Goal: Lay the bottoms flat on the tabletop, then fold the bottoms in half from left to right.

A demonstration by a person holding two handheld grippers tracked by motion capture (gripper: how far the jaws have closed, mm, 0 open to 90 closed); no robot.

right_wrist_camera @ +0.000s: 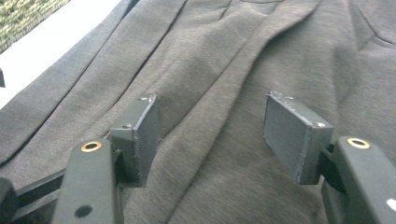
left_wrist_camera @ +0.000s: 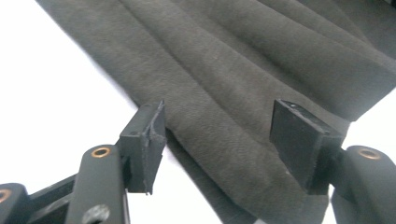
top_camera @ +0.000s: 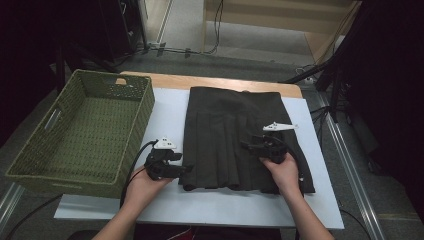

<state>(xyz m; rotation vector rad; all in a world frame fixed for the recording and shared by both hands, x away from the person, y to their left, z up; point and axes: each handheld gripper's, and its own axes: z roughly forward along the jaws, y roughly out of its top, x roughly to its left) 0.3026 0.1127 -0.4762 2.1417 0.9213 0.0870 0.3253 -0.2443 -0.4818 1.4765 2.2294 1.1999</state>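
Basket (top_camera: 85,130) at left holds nothing. Skirt (top_camera: 235,135) flat on mat (top_camera: 165,115). L gripper (top_camera: 186,169) at its near-left edge, R gripper (top_camera: 246,145) over cloth — both wide open, gripping nothing.

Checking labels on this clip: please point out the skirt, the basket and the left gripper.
skirt (top_camera: 220,135): high view, on the pleated middle of the cloth.
basket (top_camera: 137,127): high view, on its right wall.
left gripper (left_wrist_camera: 217,140): left gripper view, midway between its open jaws, at the skirt's edge.
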